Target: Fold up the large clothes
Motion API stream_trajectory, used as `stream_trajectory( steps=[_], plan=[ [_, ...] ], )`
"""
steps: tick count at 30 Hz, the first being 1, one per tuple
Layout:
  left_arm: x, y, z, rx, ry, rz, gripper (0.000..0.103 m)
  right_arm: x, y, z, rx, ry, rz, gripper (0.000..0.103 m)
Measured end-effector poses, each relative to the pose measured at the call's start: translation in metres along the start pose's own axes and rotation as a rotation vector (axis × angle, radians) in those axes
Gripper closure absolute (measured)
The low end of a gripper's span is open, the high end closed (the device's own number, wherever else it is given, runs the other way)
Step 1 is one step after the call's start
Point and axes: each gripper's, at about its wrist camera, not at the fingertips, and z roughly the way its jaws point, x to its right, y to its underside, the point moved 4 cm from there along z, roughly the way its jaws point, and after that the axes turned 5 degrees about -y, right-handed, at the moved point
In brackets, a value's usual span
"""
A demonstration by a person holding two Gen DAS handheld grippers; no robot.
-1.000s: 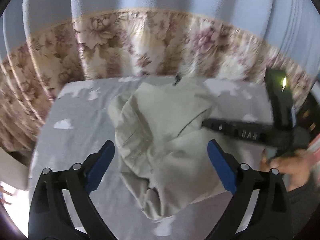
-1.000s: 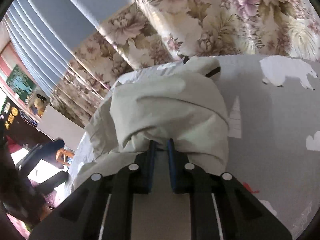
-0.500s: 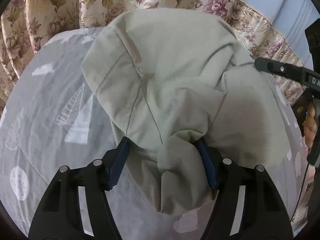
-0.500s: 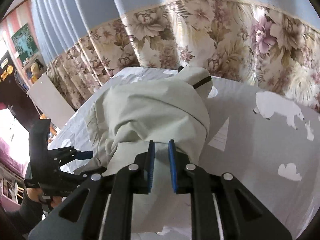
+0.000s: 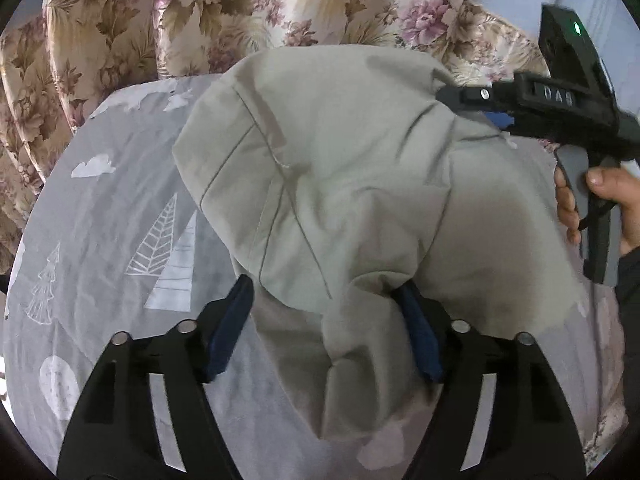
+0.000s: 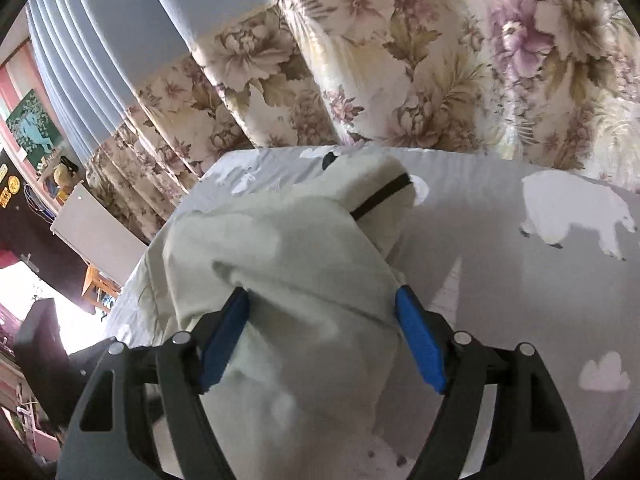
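So, starting on the left: the left gripper (image 5: 326, 332) is angled steeply down at the bed, its blue pads spread fairly wide with a bunched fold of the pale beige garment (image 5: 344, 184) sitting between them. The left pad (image 5: 230, 332) is out in the clear with grey sheet showing beside it, and the right one is half buried under the cloth, so I honestly can't tell whether that claw is actually pinching anything or just straddling the fold. The garment itself is heaped in a rumpled mound in the middle of the grey bedsheet (image 5: 100, 248) (the one with white trees and clouds printed on it), with the floral curtain (image 5: 248, 12) hanging right behind the bed. Moving right in the left wrist view, the right gripper (image 5: 460, 96) comes in from the side, nose resting at the upper right edge of the mound, and the person's right hand (image 5: 600, 200) is wrapped around its handle with fingers on the grey trigger. From its own camera, the right gripper (image 6: 322, 336) also tilts down, and its jaws are opening, blue fingers (image 6: 420, 344) wide apart with cloth lying loose between them, not pressed. A black strap (image 6: 380, 196) shows on the far end of the garment.
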Motion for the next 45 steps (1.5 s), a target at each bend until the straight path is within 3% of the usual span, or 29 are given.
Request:
stream_trajectory(
  steps=[4, 6, 8, 10, 11, 12, 13, 14, 15, 16, 17, 18, 20, 22, 24, 26, 28, 30, 32, 33, 34, 36, 38, 39, 40, 42, 43, 44, 45],
  plan=[
    [-0.008, -0.025, -0.035, 0.082, -0.003, -0.024, 0.031, -0.002, 0.005, -0.032, 0.044, 0.024, -0.055, 0.027],
    [-0.022, -0.051, -0.039, 0.125, -0.062, -0.052, 0.01, 0.003, 0.005, -0.035, 0.038, 0.031, -0.038, 0.027],
    [-0.036, -0.077, -0.018, 0.104, -0.151, -0.052, 0.009, 0.011, 0.006, -0.028, 0.01, 0.041, -0.011, 0.027],
    [-0.043, -0.093, 0.006, 0.053, -0.136, -0.084, 0.01, 0.018, 0.008, -0.019, -0.005, 0.05, 0.003, 0.027],
    [-0.043, -0.099, 0.02, 0.035, -0.086, -0.099, 0.01, 0.02, 0.007, -0.015, -0.001, 0.039, 0.015, 0.028],
    [-0.04, -0.103, 0.031, 0.02, -0.041, -0.098, 0.012, 0.021, 0.006, -0.011, 0.009, 0.016, 0.029, 0.047],
    [-0.04, -0.104, 0.041, 0.008, -0.017, -0.098, 0.02, 0.02, 0.004, -0.004, 0.018, -0.043, 0.036, 0.062],
    [-0.036, -0.106, 0.053, -0.003, 0.013, -0.088, 0.067, 0.019, 0.002, 0.0, 0.029, -0.021, 0.028, 0.066],
    [-0.033, -0.107, 0.06, -0.017, 0.029, -0.074, 0.093, 0.013, 0.001, 0.001, 0.052, 0.005, -0.003, 0.074],
    [-0.032, -0.11, 0.063, -0.008, 0.024, -0.076, 0.093, 0.002, -0.002, -0.001, 0.087, 0.04, -0.061, 0.088],
    [-0.036, -0.117, 0.057, 0.039, 0.0, -0.083, 0.095, -0.011, -0.003, -0.005, 0.122, 0.086, -0.134, 0.091],
    [-0.036, -0.119, 0.05, 0.074, -0.009, -0.089, 0.096, -0.019, -0.003, -0.007, 0.142, 0.108, -0.179, 0.1],
    [-0.042, -0.126, 0.032, 0.16, -0.025, -0.101, 0.096, -0.032, -0.002, 0.001, 0.139, 0.148, -0.26, 0.1],
    [-0.054, -0.127, 0.038, 0.159, -0.066, -0.078, 0.093, -0.031, 0.001, 0.014, 0.113, 0.168, -0.288, 0.101],
    [-0.071, -0.115, 0.068, 0.069, -0.083, -0.091, 0.092, -0.031, 0.002, 0.018, 0.111, 0.176, -0.307, 0.103],
    [-0.077, -0.097, 0.081, 0.03, -0.055, -0.082, 0.089, -0.029, -0.002, 0.011, 0.11, 0.165, -0.287, 0.103],
    [-0.083, -0.084, 0.069, 0.033, -0.049, -0.111, 0.082, -0.02, -0.008, -0.002, 0.102, 0.176, -0.246, 0.096],
    [-0.094, -0.077, 0.048, 0.056, -0.044, -0.163, 0.056, -0.011, -0.012, -0.022, 0.106, 0.074, -0.145, 0.095],
    [-0.097, -0.067, 0.017, 0.106, -0.026, -0.2, 0.033, -0.013, -0.007, -0.041, 0.12, 0.013, -0.114, 0.071],
    [-0.095, -0.063, 0.007, 0.118, -0.021, -0.197, 0.026, -0.013, 0.001, -0.05, 0.118, -0.013, -0.092, 0.047],
    [-0.089, -0.058, -0.002, 0.126, -0.011, -0.19, 0.024, -0.014, 0.008, -0.052, 0.109, -0.036, -0.075, 0.039],
    [-0.075, -0.04, -0.019, 0.123, 0.053, -0.198, 0.019, -0.016, 0.026, -0.05, 0.059, -0.094, -0.035, 0.039],
    [-0.056, -0.024, -0.021, 0.088, 0.124, -0.167, 0.019, -0.008, 0.047, -0.044, 0.021, -0.094, 0.025, 0.039],
    [-0.049, -0.018, -0.018, 0.072, 0.125, -0.153, 0.021, -0.002, 0.055, -0.04, 0.009, -0.097, 0.06, 0.04],
    [-0.041, -0.013, -0.013, 0.052, 0.125, -0.138, 0.025, 0.0, 0.061, -0.037, 0.01, -0.126, 0.092, 0.05],
    [-0.024, -0.002, 0.001, -0.008, 0.212, -0.12, 0.084, -0.005, 0.068, -0.033, 0.014, -0.185, 0.096, 0.061],
    [-0.018, 0.003, 0.005, -0.028, 0.224, -0.124, 0.085, -0.014, 0.069, -0.036, 0.021, -0.154, 0.039, 0.07],
    [-0.013, 0.005, -0.002, -0.001, 0.186, -0.095, 0.09, -0.026, 0.069, -0.041, 0.026, -0.1, -0.043, 0.078],
    [-0.01, 0.007, -0.008, 0.016, 0.171, -0.07, 0.095, -0.032, 0.069, -0.046, 0.027, -0.082, -0.079, 0.096]
  ],
)
